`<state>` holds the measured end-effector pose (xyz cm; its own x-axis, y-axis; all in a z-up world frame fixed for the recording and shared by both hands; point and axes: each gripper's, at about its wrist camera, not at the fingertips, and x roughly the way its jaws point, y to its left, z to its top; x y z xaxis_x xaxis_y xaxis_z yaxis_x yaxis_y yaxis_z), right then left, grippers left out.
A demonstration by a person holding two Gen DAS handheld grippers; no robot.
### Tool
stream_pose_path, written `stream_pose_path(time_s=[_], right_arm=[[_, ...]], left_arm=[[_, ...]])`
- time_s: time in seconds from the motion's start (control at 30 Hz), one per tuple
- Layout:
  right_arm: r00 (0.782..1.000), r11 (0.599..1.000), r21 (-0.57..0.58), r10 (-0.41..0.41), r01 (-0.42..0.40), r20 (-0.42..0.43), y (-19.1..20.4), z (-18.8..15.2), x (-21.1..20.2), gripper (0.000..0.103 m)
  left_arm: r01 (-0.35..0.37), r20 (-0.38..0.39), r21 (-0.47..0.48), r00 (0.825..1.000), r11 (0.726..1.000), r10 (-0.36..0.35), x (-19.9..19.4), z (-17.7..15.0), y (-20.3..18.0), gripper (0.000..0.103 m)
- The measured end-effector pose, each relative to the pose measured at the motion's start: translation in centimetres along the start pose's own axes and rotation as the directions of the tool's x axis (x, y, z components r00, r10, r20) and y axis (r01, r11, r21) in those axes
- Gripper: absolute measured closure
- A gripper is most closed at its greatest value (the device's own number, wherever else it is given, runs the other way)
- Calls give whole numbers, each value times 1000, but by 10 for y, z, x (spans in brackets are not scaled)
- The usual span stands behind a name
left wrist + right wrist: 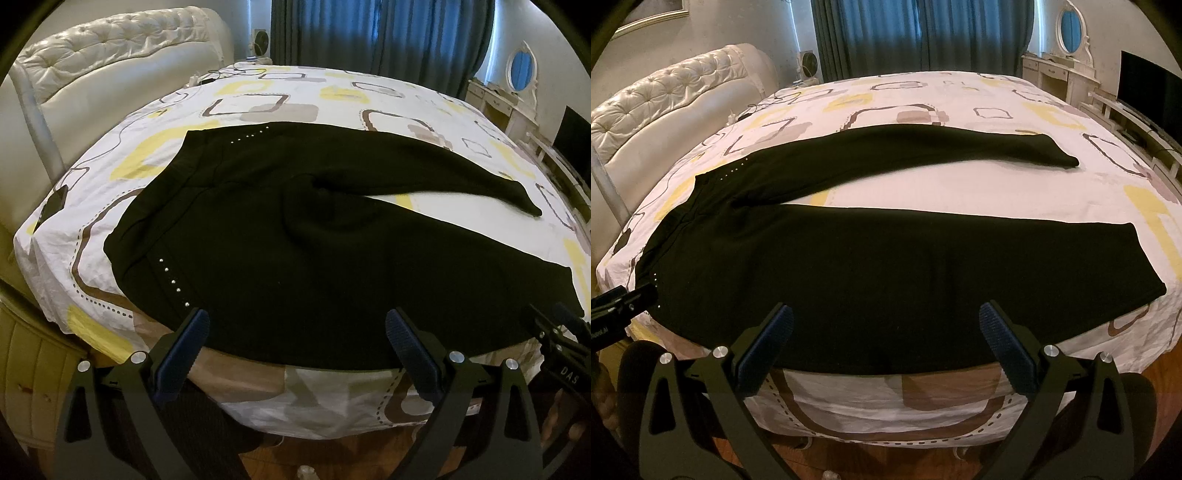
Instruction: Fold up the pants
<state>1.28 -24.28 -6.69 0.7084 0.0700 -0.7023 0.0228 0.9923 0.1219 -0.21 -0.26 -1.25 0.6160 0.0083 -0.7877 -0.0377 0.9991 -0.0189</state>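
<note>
Black pants spread flat on the patterned bed sheet, legs apart, waist to the left. Left gripper and right gripper near the front edge, fingers wide apart, holding nothing.

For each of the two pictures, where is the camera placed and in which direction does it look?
Left wrist view: on the open left gripper, near the waist end of the black pants, facing across the bed.
Right wrist view: on the open right gripper, toward the leg ends, facing across the bed.
Shared: pants, bed, curtain; each glimpses the other gripper.
</note>
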Motion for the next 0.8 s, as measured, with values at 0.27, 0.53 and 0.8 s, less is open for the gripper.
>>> stream_pose_path(time_s=[0.27,0.53,0.8], right_arm=[[1000,1000,-1,1,-1,-3,2,-4,4,2],[1000,1000,1,2,-2,-5,3,-5,3,2],[1000,1000,1,4,-4,-8,4,-3,4,2]], left_arm=[[3,-7,14,1000,1000,-3,1,0,-2,7],[6,-15,22,1000,1000,-5,1,-1,-4,7],[4,-16,21,1000,1000,-4,2,0,-4,7]])
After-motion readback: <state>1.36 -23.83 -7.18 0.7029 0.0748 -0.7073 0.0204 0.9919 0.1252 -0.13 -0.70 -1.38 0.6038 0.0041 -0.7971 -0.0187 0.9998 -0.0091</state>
